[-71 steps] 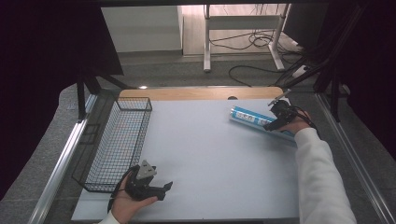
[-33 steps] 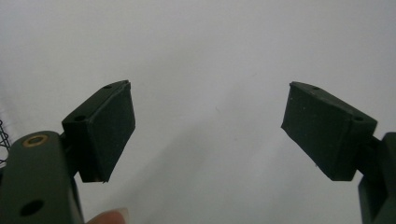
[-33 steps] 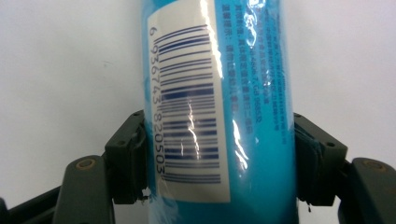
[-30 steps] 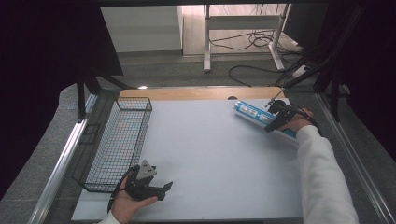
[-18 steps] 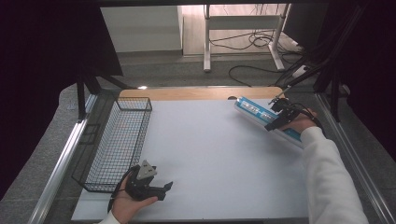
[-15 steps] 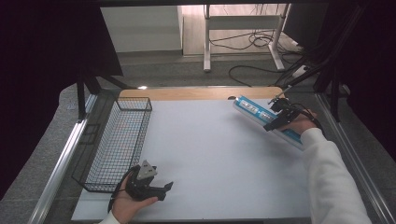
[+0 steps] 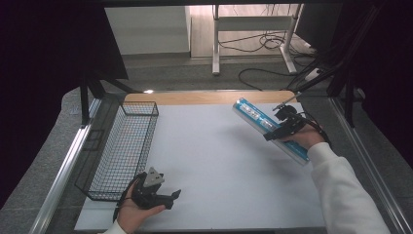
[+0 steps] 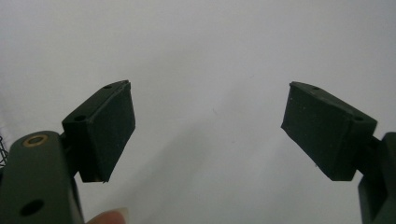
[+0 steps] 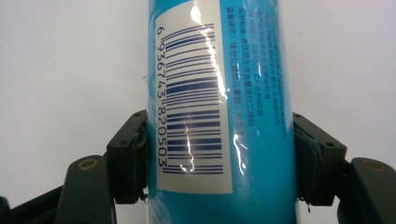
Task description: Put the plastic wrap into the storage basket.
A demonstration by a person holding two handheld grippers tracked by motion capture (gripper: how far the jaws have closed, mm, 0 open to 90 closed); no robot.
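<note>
Left gripper [image 7: 165,199]: sits low at the near edge of the white table [image 7: 209,165], cradled in the person's left hand [image 7: 134,212]; in its own view the two black jaws stand wide apart with only bare white surface between them, holding nothing.
Fingertip [image 8: 106,216]: one pale nail edges into the bottom of the left gripper view, just beside the left jaw's mount.
Wire basket [image 7: 119,146]: long black mesh basket along the table's left side, its near end just beside the left gripper, the two not touching.
Right sleeve [image 7: 343,195]: white, reaching in from the bottom right toward the table's far right part.
Right gripper [image 7: 277,134]: held in the right hand [image 7: 304,139], jaws clamped on the blue tube; in its own view both pads press the tube's sides [image 9: 219,154].
Blue tube [image 7: 265,127]: long light-blue cylinder with a white barcode label [image 9: 191,93], gripped near its middle and held slanted, one end pointing toward the table's far edge, the other toward the sleeve.
Far edge: a strip of bare wood [image 7: 204,97] borders the white surface.
Background: desk legs and loose cables [image 7: 263,46] on the floor beyond the table.
</note>
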